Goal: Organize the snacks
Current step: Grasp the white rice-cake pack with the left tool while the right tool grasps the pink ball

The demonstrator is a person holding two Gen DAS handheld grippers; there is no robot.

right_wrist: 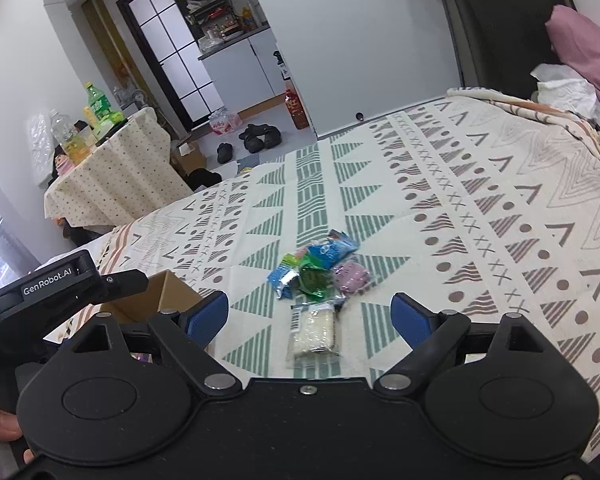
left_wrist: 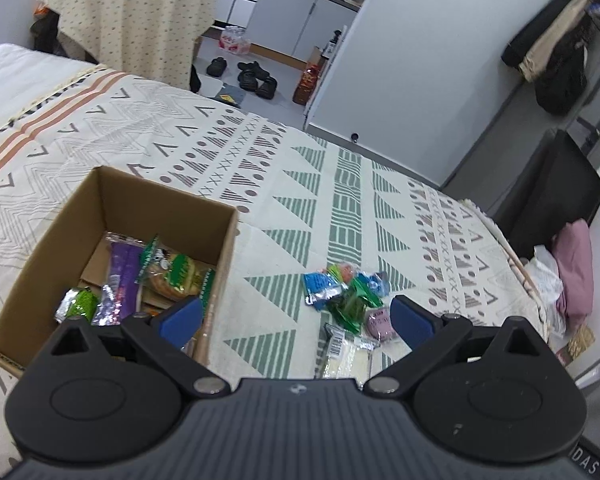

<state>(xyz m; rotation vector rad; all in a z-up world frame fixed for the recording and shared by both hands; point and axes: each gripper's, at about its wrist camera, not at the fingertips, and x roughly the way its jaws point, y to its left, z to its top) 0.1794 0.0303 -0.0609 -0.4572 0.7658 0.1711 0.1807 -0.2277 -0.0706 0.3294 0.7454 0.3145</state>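
Several snack packets (right_wrist: 320,266) lie loose in a small cluster on the patterned bedspread (right_wrist: 480,208); nearest is a white rice-cracker packet (right_wrist: 314,330), flat, long axis running away from the right gripper (right_wrist: 310,318), barcode end farthest; cardboard box (left_wrist: 112,200), to the left, already holds a purple bar, green packets and more; judged roughly half done; right gripper wide open, nothing between its pads; left gripper (left_wrist: 296,322) likewise open and empty, beside the box.

White lettering "GenRobot.AI" is legible on the black left gripper (right_wrist: 50,282), left of the right gripper. Snack packet printing is illegible.
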